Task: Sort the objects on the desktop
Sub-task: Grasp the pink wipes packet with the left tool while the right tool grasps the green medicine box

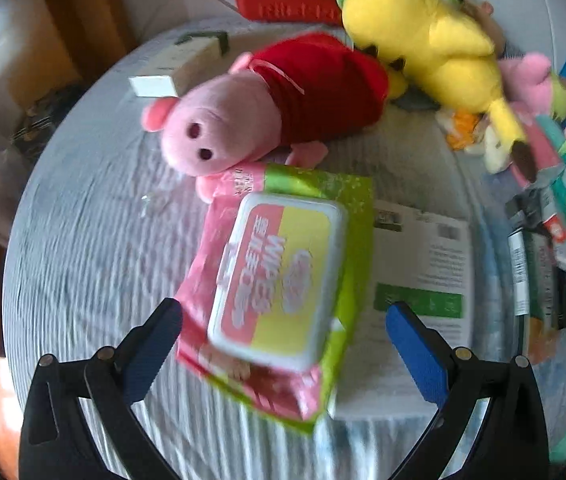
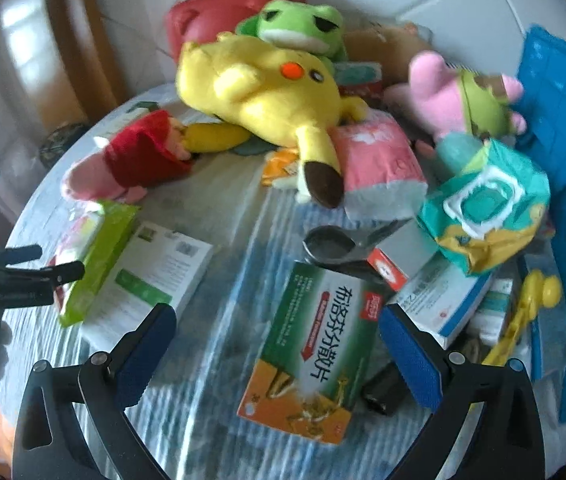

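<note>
A green and pink wipes pack (image 1: 279, 280) with a white lid lies on the round table between the fingers of my open left gripper (image 1: 283, 340), which does not touch it. Behind it lies a pink plush in a red dress (image 1: 267, 100), and a yellow plush (image 1: 423, 36) lies further back. My right gripper (image 2: 275, 348) is open over a green and orange medicine box (image 2: 319, 356). The wipes pack (image 2: 95, 256) and the left gripper (image 2: 59, 272) show at the left of the right wrist view. A teal wipes pack (image 2: 487, 204) lies at the right.
A white and green box (image 1: 423, 264) lies beside the wipes pack. A red basket (image 2: 223, 4) and a blue basket (image 2: 563, 168) stand beyond the table (image 1: 95, 248). A frog plush (image 2: 295, 28), a pink tissue pack (image 2: 379, 164), a small pink plush (image 2: 455, 88) and more boxes crowd the far and right side.
</note>
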Available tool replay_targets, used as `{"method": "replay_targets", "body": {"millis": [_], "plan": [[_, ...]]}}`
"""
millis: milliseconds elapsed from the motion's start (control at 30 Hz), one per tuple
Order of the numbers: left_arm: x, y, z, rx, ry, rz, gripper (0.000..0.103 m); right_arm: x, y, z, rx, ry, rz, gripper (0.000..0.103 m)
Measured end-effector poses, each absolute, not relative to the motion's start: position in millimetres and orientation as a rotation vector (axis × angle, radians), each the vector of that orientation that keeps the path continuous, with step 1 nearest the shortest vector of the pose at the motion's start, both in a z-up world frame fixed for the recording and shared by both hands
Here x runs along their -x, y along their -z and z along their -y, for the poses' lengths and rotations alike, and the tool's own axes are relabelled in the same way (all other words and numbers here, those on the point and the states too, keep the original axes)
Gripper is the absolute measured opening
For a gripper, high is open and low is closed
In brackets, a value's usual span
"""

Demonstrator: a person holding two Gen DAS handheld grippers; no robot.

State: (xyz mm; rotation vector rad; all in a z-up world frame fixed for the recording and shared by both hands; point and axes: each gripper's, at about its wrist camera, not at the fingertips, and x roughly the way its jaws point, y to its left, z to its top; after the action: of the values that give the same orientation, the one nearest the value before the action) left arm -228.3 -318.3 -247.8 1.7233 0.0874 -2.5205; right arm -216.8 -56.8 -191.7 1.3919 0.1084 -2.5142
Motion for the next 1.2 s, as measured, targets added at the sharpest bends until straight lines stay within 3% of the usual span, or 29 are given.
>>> {"method": "replay_targets", "body": {"millis": [233,500,700,833,1000,1200], "plan": [[252,273,325,-1.808,2.505,-0.031,0.103,225,213,52,-1.503,2.576,-0.036,0.103],[251,277,332,-1.81,2.507,-0.108,0.103,225,241,33,-1.649,2.591,0.067,0.103],[244,274,335,-1.799,2.513,-0.154,0.103,233,267,44,-1.723,2.567,0.016,0.103],[239,272,337,-1.792,2.517,-0.185,0.092,243,280,46,-1.762,2.587,-0.026,0.103],[229,266,337,-1.785,2.521,-0.194,0.089,246,281,47,-1.802,2.542,-0.05,0.088],[218,241,331,-1.749,2.582,-0.185,0.088,237,272,49,-1.784,2.501,-0.011,0.088]]}}
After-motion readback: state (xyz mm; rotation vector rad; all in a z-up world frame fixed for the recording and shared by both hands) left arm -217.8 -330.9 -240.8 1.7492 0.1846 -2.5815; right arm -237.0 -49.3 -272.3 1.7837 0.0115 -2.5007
